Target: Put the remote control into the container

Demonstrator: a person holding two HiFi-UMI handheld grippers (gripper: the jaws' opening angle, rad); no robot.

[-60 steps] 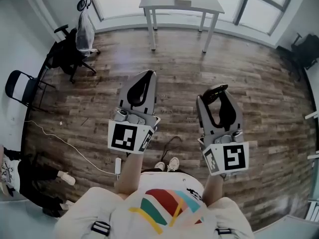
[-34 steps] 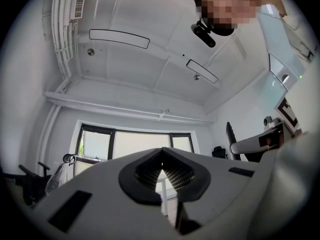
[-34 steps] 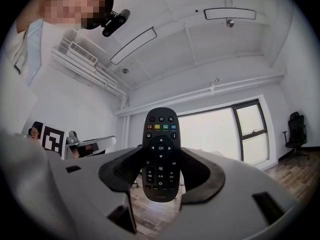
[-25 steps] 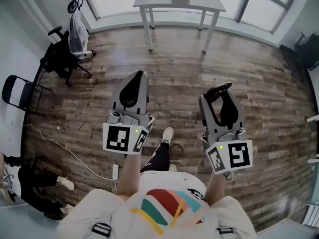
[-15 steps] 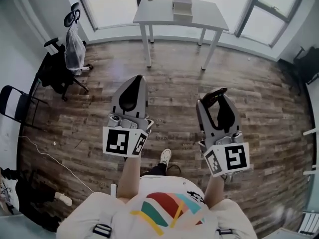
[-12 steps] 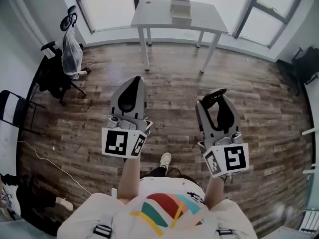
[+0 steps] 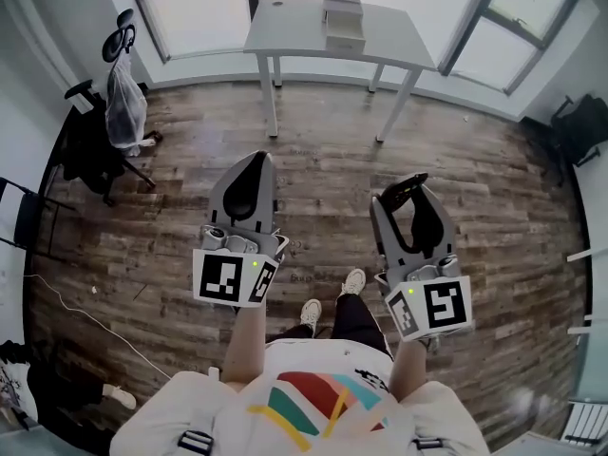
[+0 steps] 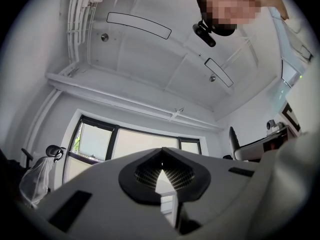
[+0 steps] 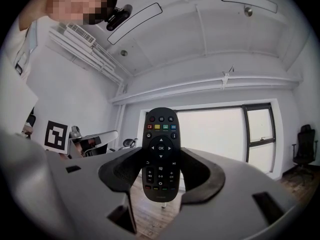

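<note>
Black remote (image 9: 160,154), button face to camera, upright, lower half pinched between jaws, top end free, pale boxy container (image 7: 344,22), resting on far white table (image 7: 285,15), well apart from remote

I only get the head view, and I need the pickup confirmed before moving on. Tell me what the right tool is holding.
Observer: The right tool is shut on the remote control, with the pads on its lower half.
Operator: Give me its orientation.
Observer: It lies lengthwise along the jaws, buttons facing the tool's camera, with the power-button end sticking out past the tips.
Operator: Now report the left tool.
Observer: The left tool is shut, with nothing between its jaws.
</note>
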